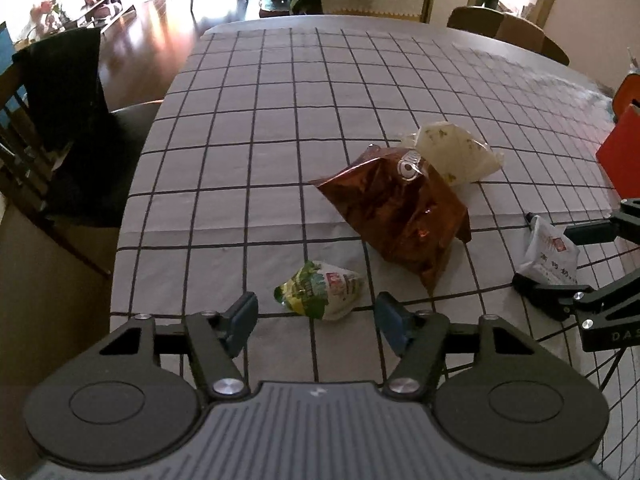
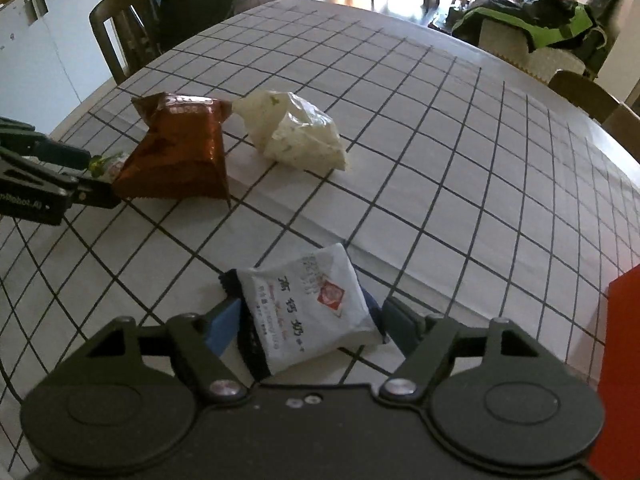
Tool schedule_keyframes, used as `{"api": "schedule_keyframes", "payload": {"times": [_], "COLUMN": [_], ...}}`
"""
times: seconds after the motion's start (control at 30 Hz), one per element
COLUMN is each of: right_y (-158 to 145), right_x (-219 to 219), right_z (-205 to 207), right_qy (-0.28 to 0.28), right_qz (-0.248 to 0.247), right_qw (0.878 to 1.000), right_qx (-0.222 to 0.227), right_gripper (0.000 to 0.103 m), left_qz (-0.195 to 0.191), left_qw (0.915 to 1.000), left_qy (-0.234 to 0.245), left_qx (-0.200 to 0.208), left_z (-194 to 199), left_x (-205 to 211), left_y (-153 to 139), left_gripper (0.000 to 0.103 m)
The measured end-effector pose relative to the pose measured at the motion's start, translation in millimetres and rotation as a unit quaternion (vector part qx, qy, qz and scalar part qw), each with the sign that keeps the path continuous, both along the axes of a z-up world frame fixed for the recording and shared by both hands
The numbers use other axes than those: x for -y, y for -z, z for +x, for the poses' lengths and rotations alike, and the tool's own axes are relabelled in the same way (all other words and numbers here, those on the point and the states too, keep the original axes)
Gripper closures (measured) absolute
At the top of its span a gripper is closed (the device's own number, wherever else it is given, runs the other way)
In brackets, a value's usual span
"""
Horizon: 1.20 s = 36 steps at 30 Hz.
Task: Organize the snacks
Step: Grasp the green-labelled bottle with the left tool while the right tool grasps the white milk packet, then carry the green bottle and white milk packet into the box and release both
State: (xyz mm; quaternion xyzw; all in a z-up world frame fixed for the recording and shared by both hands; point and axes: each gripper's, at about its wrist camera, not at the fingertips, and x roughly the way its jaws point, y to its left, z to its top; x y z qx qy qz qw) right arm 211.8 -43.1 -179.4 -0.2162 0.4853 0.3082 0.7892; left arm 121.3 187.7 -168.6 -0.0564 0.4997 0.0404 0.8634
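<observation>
Several snack packs lie on a checked tablecloth (image 1: 280, 120). A small green-and-white packet (image 1: 320, 294) rests on the cloth just ahead of my left gripper (image 1: 316, 320), whose blue pads stand apart on either side of it, open and not touching. A crumpled brown foil bag (image 1: 400, 216) sits behind it, against a pale translucent bag (image 1: 456, 152). A white packet with red print (image 2: 308, 308) sits between the pads of my right gripper (image 2: 312, 320), which press its sides. From the left wrist view, the right gripper (image 1: 560, 260) pinches that white packet (image 1: 550, 248).
A red box (image 1: 620, 152) stands at the table's right edge, close beside the right gripper, also the red box (image 2: 616, 360). A dark chair (image 1: 68, 120) stands at the left side and wooden chairs (image 1: 508, 28) at the far side. Beyond the snacks lies bare cloth.
</observation>
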Motion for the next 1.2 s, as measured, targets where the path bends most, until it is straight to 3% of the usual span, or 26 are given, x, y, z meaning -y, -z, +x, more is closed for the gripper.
{"api": "schedule_keyframes", "payload": {"times": [0.23, 0.37, 0.8, 1.2], "right_y": [2, 1, -6, -33], "right_x": [-6, -10, 3, 39], "right_z": [4, 2, -16, -41], "right_qy": [0.003, 0.005, 0.016, 0.026], "right_qz": [-0.007, -0.014, -0.024, -0.001], "right_qw": [1.0, 1.0, 0.999, 0.998], "right_qx": [-0.017, -0.022, -0.039, -0.065], "right_gripper": [0.033, 0.038, 0.044, 0.044], "left_qz": [0.006, 0.001, -0.022, -0.025], "left_qw": [1.0, 1.0, 0.9996, 0.9995], "left_qy": [0.006, 0.0, -0.015, 0.018], "left_qx": [-0.002, -0.002, -0.002, -0.005], "left_z": [5, 6, -7, -39], "left_x": [1, 0, -1, 25], "left_y": [0, -1, -5, -22], "left_gripper": [0.058, 0.061, 0.063, 0.063]}}
